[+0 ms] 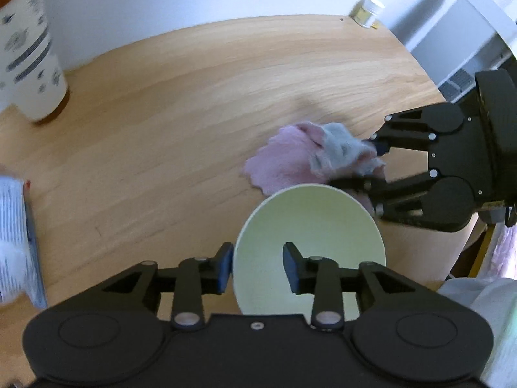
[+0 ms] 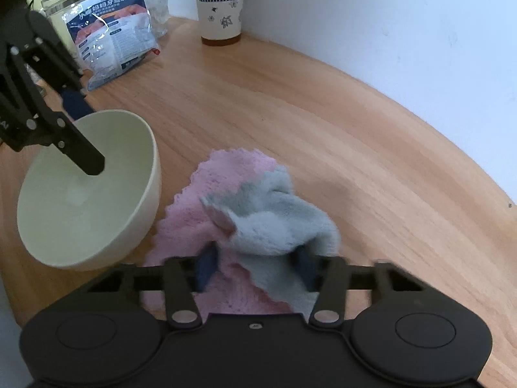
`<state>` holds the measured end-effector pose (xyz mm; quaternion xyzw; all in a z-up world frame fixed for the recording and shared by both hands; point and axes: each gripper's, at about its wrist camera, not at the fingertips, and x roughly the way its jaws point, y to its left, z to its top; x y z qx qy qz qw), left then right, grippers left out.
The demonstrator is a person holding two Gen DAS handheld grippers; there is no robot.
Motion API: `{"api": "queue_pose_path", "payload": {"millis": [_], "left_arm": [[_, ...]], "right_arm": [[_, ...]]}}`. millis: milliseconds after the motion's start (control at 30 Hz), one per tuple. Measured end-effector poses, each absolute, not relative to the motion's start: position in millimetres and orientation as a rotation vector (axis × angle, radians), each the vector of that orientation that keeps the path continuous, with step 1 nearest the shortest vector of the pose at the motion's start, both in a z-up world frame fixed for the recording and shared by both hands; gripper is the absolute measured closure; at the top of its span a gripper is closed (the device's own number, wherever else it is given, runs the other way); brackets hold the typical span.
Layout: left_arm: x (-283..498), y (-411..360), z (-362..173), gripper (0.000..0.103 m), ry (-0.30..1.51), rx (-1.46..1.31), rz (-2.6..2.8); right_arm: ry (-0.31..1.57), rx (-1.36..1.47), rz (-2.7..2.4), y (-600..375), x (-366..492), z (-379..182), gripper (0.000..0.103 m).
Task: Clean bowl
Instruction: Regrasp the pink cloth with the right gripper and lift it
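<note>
Bowl (image 1: 310,226) tilted; tongs (image 2: 255,268) grip cloth (image 2: 258,220)

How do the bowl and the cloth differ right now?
The bowl is rigid, pale green-cream and tilted; the cloth is soft, pink and grey, crumpled on the table. The left gripper straddles the bowl's rim with a gap at the fingers; the right gripper pinches a fold of the cloth. Both sit side by side on the table.
</note>
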<state>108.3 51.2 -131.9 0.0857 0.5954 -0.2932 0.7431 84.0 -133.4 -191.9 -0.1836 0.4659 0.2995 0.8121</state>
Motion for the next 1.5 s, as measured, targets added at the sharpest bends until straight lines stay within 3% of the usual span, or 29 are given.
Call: {"api": "queue_pose_path", "payload": {"millis": [100, 333, 400, 467, 833, 1200, 1500], "left_arm": [[114.6, 46.7, -137.2, 0.068, 1.332, 0.198, -0.673], [120.9, 44.4, -145.5, 0.068, 1.345, 0.228, -0.730], [119.7, 44.1, -145.6, 0.075, 1.328, 0.241, -0.738], [119.3, 46.4, -145.8, 0.090, 1.315, 0.256, -0.727], [91.7, 50.5, -131.3, 0.097, 1.158, 0.300, -0.688], [64.3, 50.1, -124.2, 0.097, 1.005, 0.307, -0.604], [48.9, 46.4, -119.5, 0.097, 0.951, 0.324, -0.562]], "right_arm": [[1.015, -0.371, 0.614, -135.6, 89.0, -191.6, 0.090], [1.075, -0.166, 0.570, -158.7, 93.9, -180.3, 0.092], [1.083, -0.088, 0.554, -169.6, 96.1, -173.0, 0.092], [1.093, 0.002, 0.542, -180.8, 101.8, -166.4, 0.092], [1.131, 0.210, 0.589, -193.0, 115.7, -161.3, 0.092], [1.197, 0.387, 0.689, -148.1, 165.1, -148.1, 0.092], [1.439, 0.354, 0.807, -93.8, 181.5, -173.8, 0.092]]}}
